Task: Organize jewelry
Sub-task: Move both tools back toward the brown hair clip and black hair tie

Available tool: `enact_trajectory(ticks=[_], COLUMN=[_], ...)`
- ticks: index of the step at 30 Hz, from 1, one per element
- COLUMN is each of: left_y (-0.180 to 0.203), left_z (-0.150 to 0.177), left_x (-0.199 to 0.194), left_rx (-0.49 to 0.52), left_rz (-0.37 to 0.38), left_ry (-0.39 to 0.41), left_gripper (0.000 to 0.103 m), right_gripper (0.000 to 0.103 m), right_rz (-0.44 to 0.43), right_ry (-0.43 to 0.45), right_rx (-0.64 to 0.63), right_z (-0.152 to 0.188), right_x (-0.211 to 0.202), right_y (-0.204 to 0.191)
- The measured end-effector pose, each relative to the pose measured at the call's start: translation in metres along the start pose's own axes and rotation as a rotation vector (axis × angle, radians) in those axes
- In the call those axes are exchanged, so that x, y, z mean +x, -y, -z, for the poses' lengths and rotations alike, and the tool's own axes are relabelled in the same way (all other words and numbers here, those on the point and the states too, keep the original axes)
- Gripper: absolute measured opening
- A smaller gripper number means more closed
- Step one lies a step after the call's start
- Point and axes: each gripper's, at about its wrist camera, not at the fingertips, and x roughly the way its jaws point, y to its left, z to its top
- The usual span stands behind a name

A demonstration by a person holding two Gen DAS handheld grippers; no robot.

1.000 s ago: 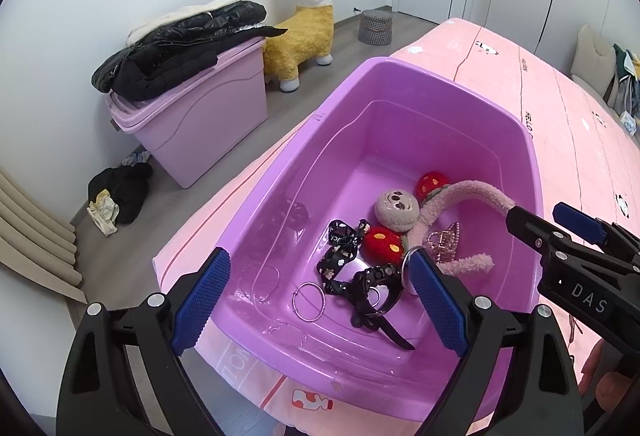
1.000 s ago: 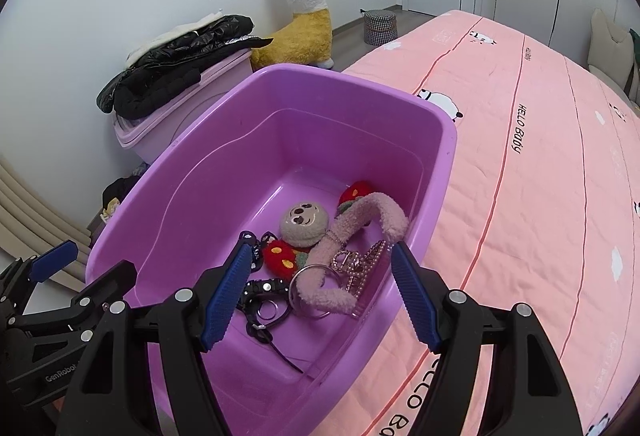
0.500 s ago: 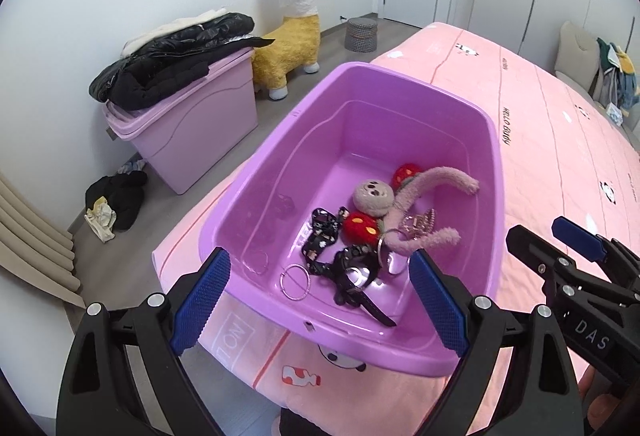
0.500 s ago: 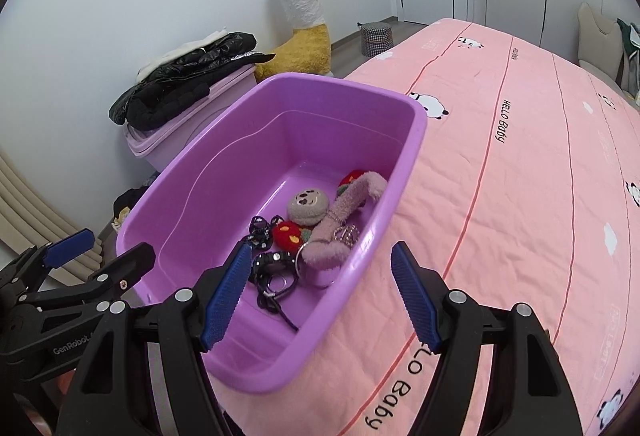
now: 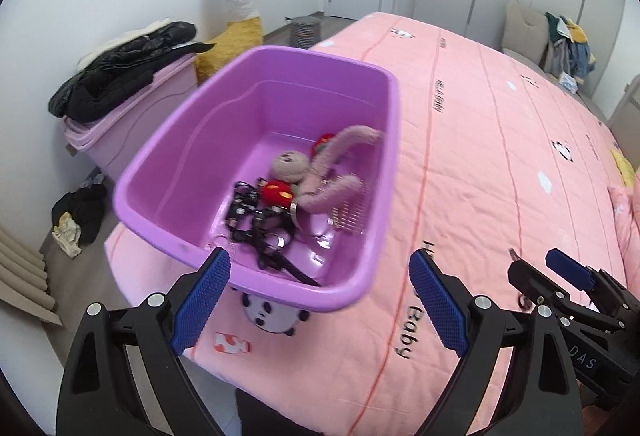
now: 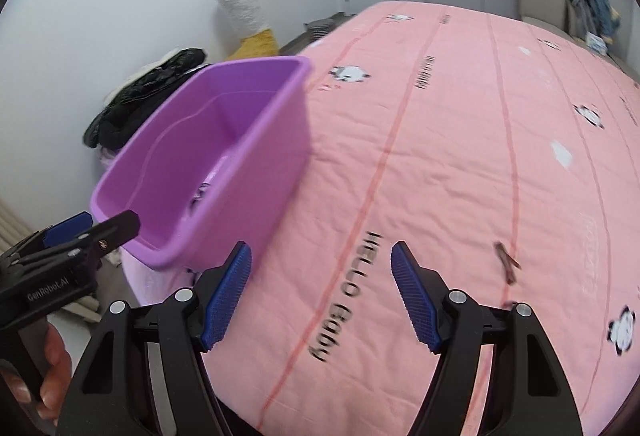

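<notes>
One rectangular purple plastic tub [image 5: 384,140] sits near the corner of a pink quilted bedspread [image 5: 480,140] printed with pandas. Inside it the left wrist view shows a tangle of accessories: one fuzzy pink headband [image 5: 340,172], one round beige plush face charm [image 5: 289,166], two red plush charms [image 5: 276,193], black straps with metal rings [image 5: 260,232] and one gold-toothed hair comb [image 5: 350,220] against the tub's right-hand wall.

The left gripper [image 5: 320,292] hangs over the tub's near rim, its two blue-padded jaws wide apart with nothing between them. The right gripper [image 6: 320,288] is over bare bedspread beside the tub, its jaws likewise apart and empty.

The right wrist view sees the tub mostly from its outer side, so nearly all its contents are hidden; only a dark scrap shows inside. That view alone shows one small brown clip-like piece [image 6: 506,264] lying on the bedspread to the right of the gripper, blurred, and the person's hand [image 6: 54,368] gripping the left tool's handle. Only the left wrist view shows the lilac lidded storage box [image 5: 132,120] with a black padded jacket [image 5: 120,76] piled on it.
</notes>
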Motion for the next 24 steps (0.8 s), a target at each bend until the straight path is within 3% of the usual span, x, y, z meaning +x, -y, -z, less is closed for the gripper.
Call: enact_trajectory(ticks=[7,12,19,24], left_y=[0.069,0.128,0.201,0.236], left_z=[0.018,0.024,0.031,0.035], left_x=[0.027,0.061,0.114,0.158], left_rx=[0.090,0.207,0.374,0.439], left_rz=[0.097,0.162,0.254,0.275], left_ry=[-0.036,-0.056,-0.083,-0.115], left_gripper=[0.089,0.089,0.089,0.089], right_gripper=[0.069,0.069,0.069,0.069], right_rz=[0.135,0.218,0.268,0.296], right_ry=[0.016,0.018,0.008,-0.025], right_rx=[0.146,0.272,0.374,0.403], right_z=[0.044,0.078,0.108,0.117], right_x=[-0.022,-0.023,0.009,0.041], right_y=[0.081,0.135,0.174,0.195])
